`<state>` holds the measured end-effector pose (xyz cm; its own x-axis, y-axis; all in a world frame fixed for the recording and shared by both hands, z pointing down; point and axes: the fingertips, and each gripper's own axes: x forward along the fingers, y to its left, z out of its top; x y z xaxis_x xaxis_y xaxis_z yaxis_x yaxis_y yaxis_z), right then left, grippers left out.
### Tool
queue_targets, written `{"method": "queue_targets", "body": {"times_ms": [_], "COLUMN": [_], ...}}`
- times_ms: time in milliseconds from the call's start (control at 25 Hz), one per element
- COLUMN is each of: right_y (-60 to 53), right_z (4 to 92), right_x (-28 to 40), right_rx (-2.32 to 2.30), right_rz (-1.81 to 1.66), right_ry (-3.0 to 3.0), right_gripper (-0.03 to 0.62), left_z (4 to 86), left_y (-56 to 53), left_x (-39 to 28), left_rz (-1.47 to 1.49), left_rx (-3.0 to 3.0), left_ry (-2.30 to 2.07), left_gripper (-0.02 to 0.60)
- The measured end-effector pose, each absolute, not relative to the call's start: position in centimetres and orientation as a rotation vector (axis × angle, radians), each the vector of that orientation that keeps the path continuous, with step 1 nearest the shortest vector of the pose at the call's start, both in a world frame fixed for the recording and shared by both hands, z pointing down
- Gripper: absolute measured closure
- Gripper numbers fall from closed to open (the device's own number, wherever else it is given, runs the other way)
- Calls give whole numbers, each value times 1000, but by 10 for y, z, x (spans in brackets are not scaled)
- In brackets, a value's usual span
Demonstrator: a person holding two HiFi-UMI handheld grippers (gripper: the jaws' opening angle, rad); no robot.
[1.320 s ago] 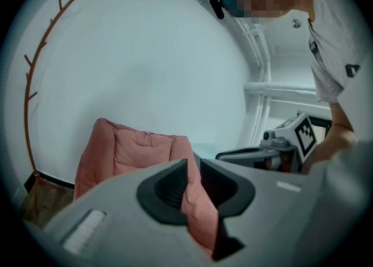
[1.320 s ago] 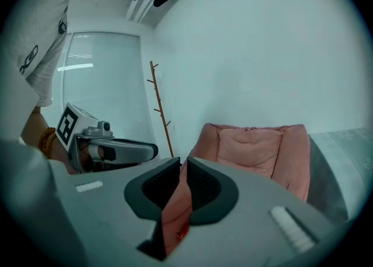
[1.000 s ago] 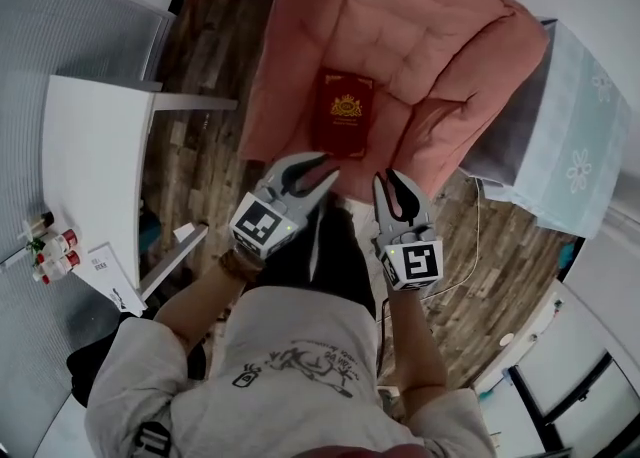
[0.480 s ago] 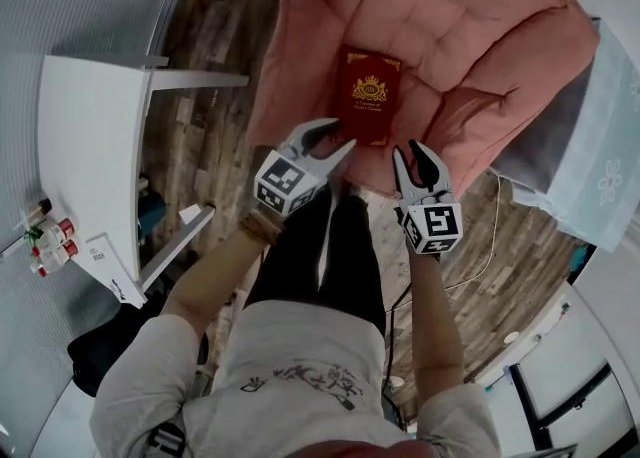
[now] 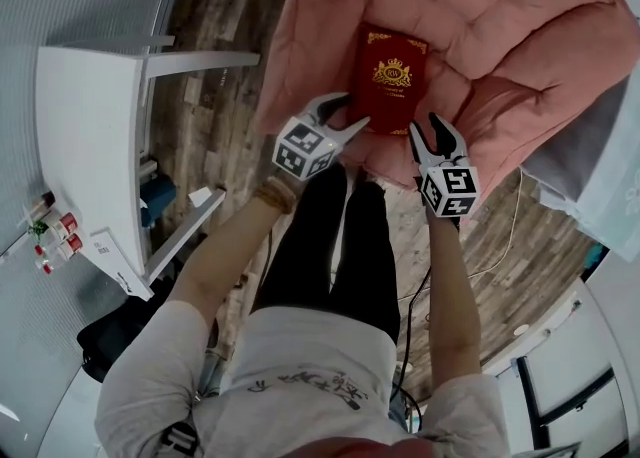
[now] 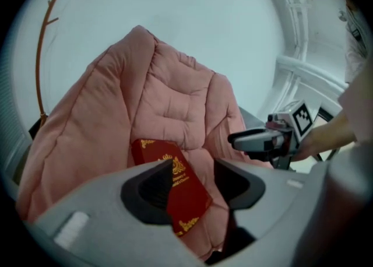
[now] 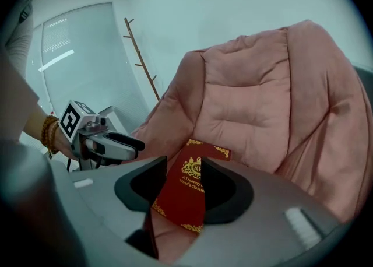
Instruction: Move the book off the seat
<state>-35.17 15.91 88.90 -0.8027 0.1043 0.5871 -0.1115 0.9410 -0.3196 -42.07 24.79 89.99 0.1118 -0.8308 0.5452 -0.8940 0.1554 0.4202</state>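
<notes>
A dark red book (image 5: 395, 81) with gold print lies flat on the seat of a pink padded chair (image 5: 480, 16). My left gripper (image 5: 357, 109) hovers at the book's near left corner. Its jaws are open, have just been opening, and hold nothing. My right gripper (image 5: 425, 128) hangs by the near right corner. It too is open and empty, and its jaws have just been opening. In the left gripper view the book (image 6: 186, 196) shows beyond the gap of the left gripper (image 6: 195, 172). In the right gripper view the book (image 7: 185, 193) lies past the right gripper (image 7: 183, 164).
A white table (image 5: 90, 126) stands at the left with small bottles (image 5: 50, 236) on it. Wooden floor (image 5: 220, 96) runs between table and chair. Pale blue bedding (image 5: 615, 181) borders the chair on the right. A cable (image 5: 500, 246) trails on the floor.
Both grippers have dropped toward the front edge of the seat and come close to the book. Their jaws stand wider apart than before.
</notes>
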Motion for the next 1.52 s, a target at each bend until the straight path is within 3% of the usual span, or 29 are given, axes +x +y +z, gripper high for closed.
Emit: {"method": "queue_targets", "body": {"times_ms": [560, 1040, 1120, 1520], "right_y": [145, 138, 140, 148], "right_z": [1016, 1097, 1106, 1116], "right_x": [-364, -362, -363, -370], "right_rx": [-52, -57, -60, -106], "right_rz": [525, 644, 657, 697], "right_ry": [-2298, -2115, -2089, -2059], "right_gripper": [330, 246, 246, 278], "left_z": [1020, 1066, 1073, 1093], "left_y": [235, 227, 228, 223], "left_x": [-432, -435, -436, -436], "left_rz": [180, 226, 260, 278], "left_rx": [1555, 1465, 1439, 1402], "left_ry": [-1589, -1558, -1551, -1499], "left_gripper": [290, 275, 199, 215]}}
